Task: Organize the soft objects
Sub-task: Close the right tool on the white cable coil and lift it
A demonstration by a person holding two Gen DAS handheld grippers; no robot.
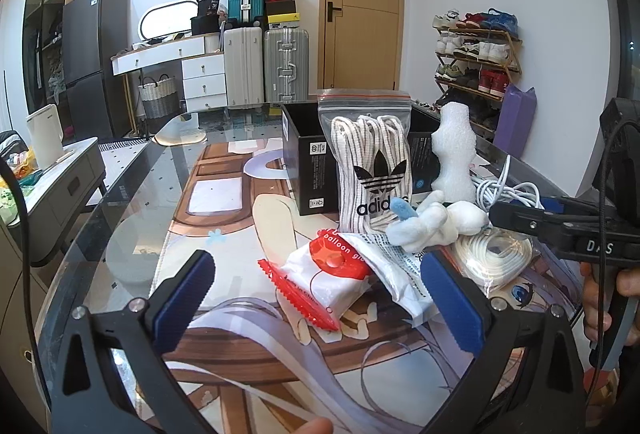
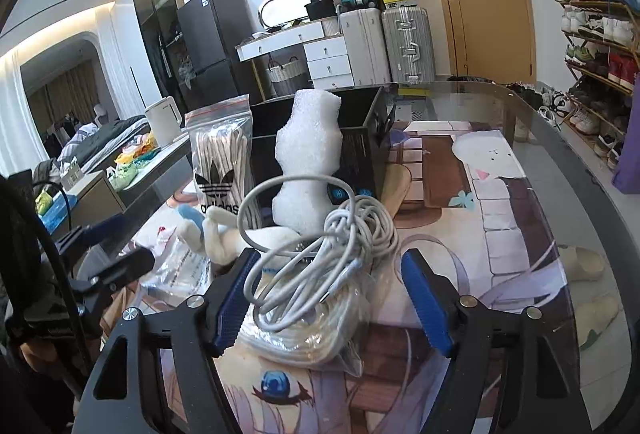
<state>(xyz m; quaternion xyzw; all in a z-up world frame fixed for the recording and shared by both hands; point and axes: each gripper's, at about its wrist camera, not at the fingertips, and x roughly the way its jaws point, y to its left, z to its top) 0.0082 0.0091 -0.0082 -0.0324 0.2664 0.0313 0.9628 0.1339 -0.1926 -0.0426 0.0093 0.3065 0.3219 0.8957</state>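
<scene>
right gripper (image 2: 334,298) jaws apart around cable bundle (image 2: 320,258), pads clear.

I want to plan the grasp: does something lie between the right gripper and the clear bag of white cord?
Yes. A tangled grey cable rests on the clear bag of white cord, between the open right gripper pads.

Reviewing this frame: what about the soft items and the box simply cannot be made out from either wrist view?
- Inside of the black box: hidden in both views by its walls, the zip bag of laces and the foam piece.
- Plush toy: its shape is unclear; the white cable covers most of it in the right wrist view.
- Print on the crumpled white bag: too small to read.
</scene>
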